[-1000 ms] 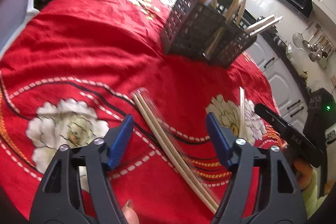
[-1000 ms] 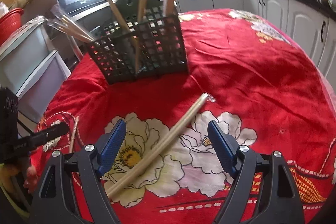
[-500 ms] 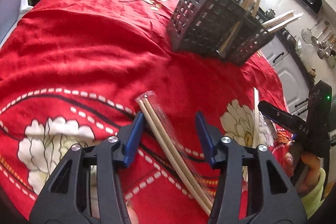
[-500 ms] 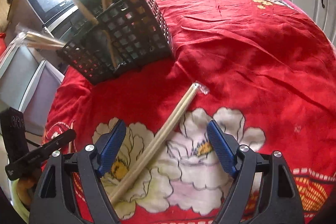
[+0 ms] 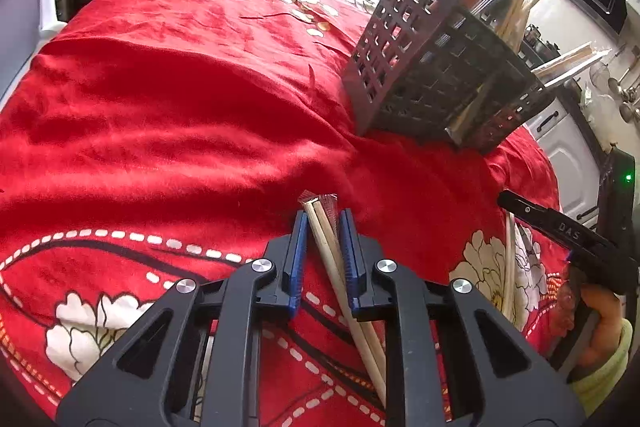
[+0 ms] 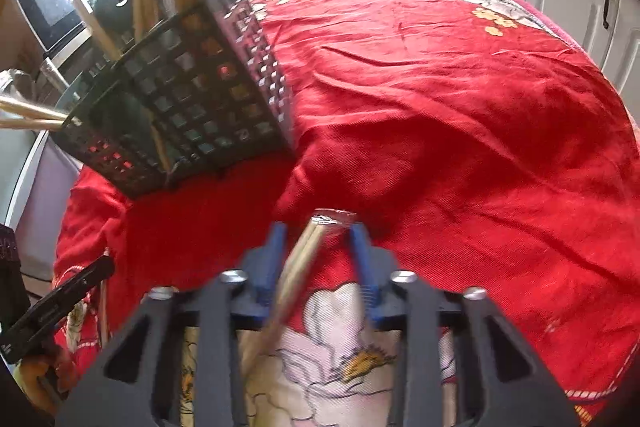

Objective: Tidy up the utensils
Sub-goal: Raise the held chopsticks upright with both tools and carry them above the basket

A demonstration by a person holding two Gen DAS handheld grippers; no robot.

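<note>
Chopsticks (image 5: 326,251), a wrapped pair, lay on the red cloth (image 5: 160,115) in the left wrist view, and the left gripper (image 5: 323,227) had just been closing, its blue pads now pressing them from both sides. A dark basket (image 5: 432,67) holding more sticks stood farther off on the cloth. From the right wrist view, blurred, the right gripper (image 6: 318,241) had likewise just been closing around a second pair (image 6: 298,271); the left pad touched it, but whether the right pad did I could not tell. That basket (image 6: 188,99) stood beyond, at upper left.
</note>
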